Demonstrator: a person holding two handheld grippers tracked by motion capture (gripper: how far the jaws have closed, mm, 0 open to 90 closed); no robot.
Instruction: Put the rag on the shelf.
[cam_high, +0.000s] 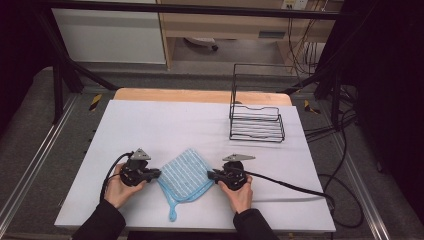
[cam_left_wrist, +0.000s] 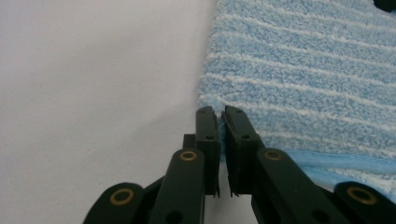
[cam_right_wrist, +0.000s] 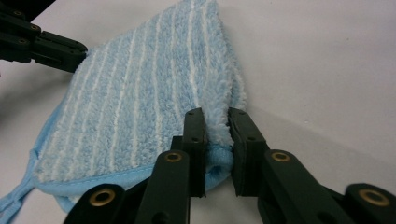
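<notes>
A light blue cloth with white stripes (cam_high: 184, 174) lies folded near the front of the white table (cam_high: 160, 125), its hanging loop (cam_high: 173, 215) trailing toward the front edge. My left gripper (cam_high: 159, 173) pinches the cloth's left corner; in the left gripper view the jaws (cam_left_wrist: 219, 112) stand nearly together on the cloth edge (cam_left_wrist: 303, 70). My right gripper (cam_high: 210, 174) pinches the right corner; in the right gripper view its jaws (cam_right_wrist: 215, 114) squeeze the fluffy cloth (cam_right_wrist: 140, 107), with the left gripper (cam_right_wrist: 51, 46) at the far corner.
A black wire rack (cam_high: 256, 122) stands at the back right of the table. Cables (cam_high: 300, 189) trail from the right gripper over the table's right side. A bare wooden strip (cam_high: 200, 95) borders the far edge.
</notes>
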